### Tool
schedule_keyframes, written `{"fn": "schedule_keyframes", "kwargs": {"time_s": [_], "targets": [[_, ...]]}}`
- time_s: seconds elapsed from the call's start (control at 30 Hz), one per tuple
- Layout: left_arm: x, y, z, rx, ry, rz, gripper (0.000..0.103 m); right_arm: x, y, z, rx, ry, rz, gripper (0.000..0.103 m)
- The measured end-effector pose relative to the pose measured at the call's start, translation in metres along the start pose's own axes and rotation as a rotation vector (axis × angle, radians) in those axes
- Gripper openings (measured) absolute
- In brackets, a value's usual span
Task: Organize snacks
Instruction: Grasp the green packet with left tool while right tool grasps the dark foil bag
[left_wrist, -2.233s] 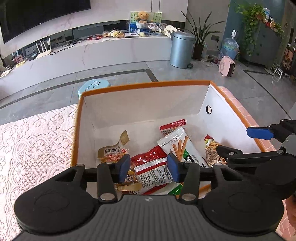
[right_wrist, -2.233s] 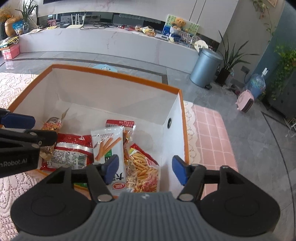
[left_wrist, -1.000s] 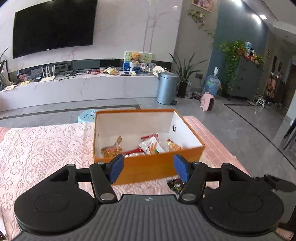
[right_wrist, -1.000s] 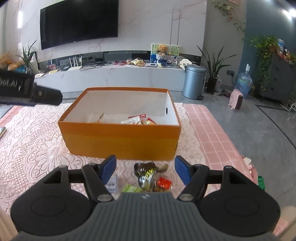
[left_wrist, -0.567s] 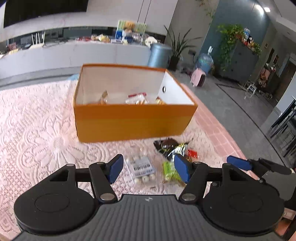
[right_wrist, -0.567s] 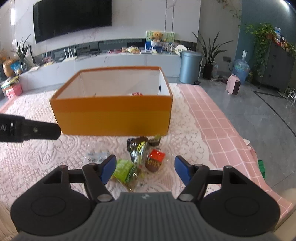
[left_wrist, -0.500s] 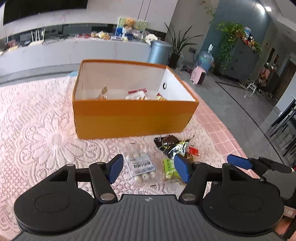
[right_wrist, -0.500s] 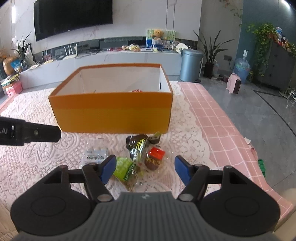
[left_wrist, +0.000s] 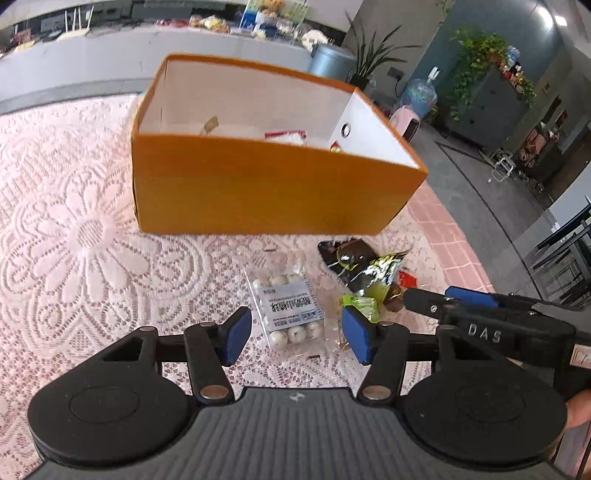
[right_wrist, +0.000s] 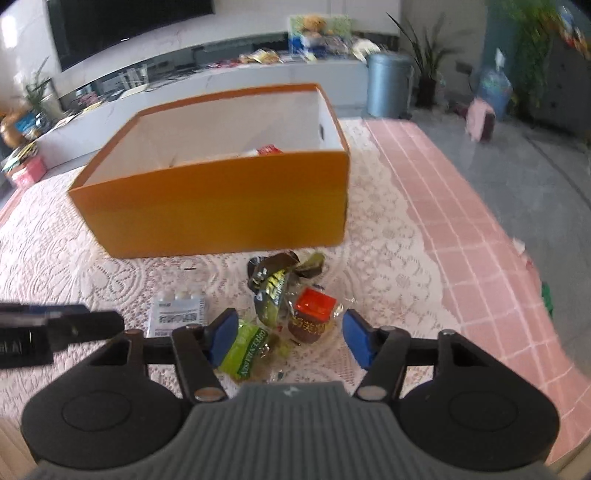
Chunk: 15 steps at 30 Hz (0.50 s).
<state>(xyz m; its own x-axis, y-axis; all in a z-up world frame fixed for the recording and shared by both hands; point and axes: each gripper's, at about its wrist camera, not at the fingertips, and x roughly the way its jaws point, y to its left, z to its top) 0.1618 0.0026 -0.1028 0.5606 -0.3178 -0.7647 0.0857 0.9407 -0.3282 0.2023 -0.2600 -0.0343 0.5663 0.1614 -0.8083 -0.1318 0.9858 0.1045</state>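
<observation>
A: What does the left wrist view give you?

B: The left gripper hangs over a clear bag of white balls on the lace tabletop. Its fingers have just been closing, yet they stand apart on either side of the bag, no pad pressing it. The right gripper reaches in from the right edge, over the green pack.

A: And the right wrist view?

B: The right gripper frames the green pack and a red-topped jelly cup; its fingers have also been narrowing, still spread, gripping nothing. A dark wrapper lies just behind, before the orange box. The cup shows plainly only here.

A: Snacks in the box?

B: The left view shows a tan packet and a red-and-white one over the front wall; the right view shows just a red scrap.

A: Anything unclear?

B: The right view is blurred, the bag half hidden behind the left gripper's arm, and the box floor is cut off.
</observation>
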Motion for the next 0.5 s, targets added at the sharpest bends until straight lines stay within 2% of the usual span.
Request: {"fn": "schedule_keyframes", "kwargs": {"time_s": [0.07, 0.17, 0.33, 0.5], "targets": [[0.008, 0.003, 0.000, -0.022, 0.017, 0.009, 0.066, 0.009, -0.007, 0.000, 0.049, 0.028, 0.005, 0.053], [0.018, 0.004, -0.001, -0.041, 0.040, 0.010, 0.066, 0.015, -0.014, -0.001, 0.106, 0.046, 0.023, 0.053], [0.026, -0.007, -0.008, -0.014, 0.058, -0.098, 0.066, 0.017, -0.018, -0.001, 0.148, 0.036, 0.055, 0.053], [0.033, -0.026, -0.012, 0.050, 0.065, -0.144, 0.069, 0.025, -0.032, 0.000, 0.249, 0.076, 0.107, 0.054]]}}
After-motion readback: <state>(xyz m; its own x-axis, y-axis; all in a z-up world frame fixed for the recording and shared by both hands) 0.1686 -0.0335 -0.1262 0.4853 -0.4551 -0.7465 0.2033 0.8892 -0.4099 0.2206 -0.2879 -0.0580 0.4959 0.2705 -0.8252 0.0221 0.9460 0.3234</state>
